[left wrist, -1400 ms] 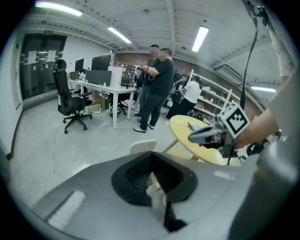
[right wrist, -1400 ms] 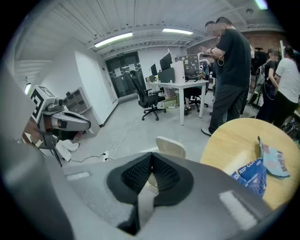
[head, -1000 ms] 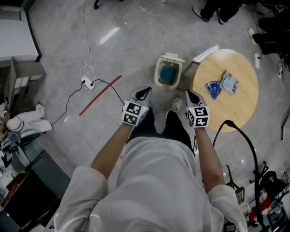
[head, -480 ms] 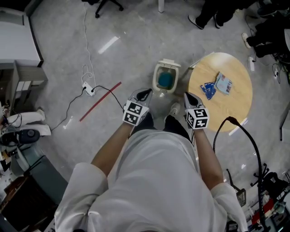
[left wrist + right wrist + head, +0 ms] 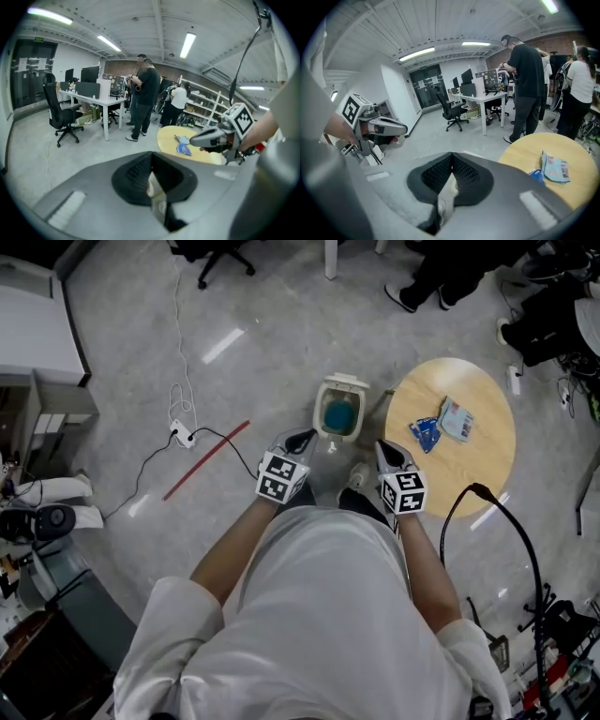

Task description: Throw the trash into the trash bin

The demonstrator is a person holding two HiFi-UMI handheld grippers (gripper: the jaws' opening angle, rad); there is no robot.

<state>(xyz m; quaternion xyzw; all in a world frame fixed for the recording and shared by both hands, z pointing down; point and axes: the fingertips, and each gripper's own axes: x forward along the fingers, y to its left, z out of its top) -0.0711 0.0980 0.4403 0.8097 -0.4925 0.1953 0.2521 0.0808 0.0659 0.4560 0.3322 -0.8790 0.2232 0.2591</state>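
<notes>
Blue wrapper [image 5: 424, 434] on round wooden table [image 5: 469, 476] beside trash bin [image 5: 348, 383]

A red strip [image 5: 207, 461] lies on the floor [image 5: 262, 352] near what looks like a power strip [image 5: 181, 412].

The trash bin [image 5: 346, 382] is a small cream tub with a wide rim. It stands upright and open on the floor [image 5: 244, 371], with something blue showing inside. It sits just ahead of the tips of the left gripper [image 5: 305, 436] and right gripper [image 5: 382, 445], in line with the gap between them. The trash is two flat wrappers on the round wooden tabletop [image 5: 469, 474], ahead and to the right of the right gripper. A crumpled blue wrapper [image 5: 425, 433] lies nearer that gripper, and a paler printed wrapper [image 5: 457, 418] lies just beyond it.
</notes>
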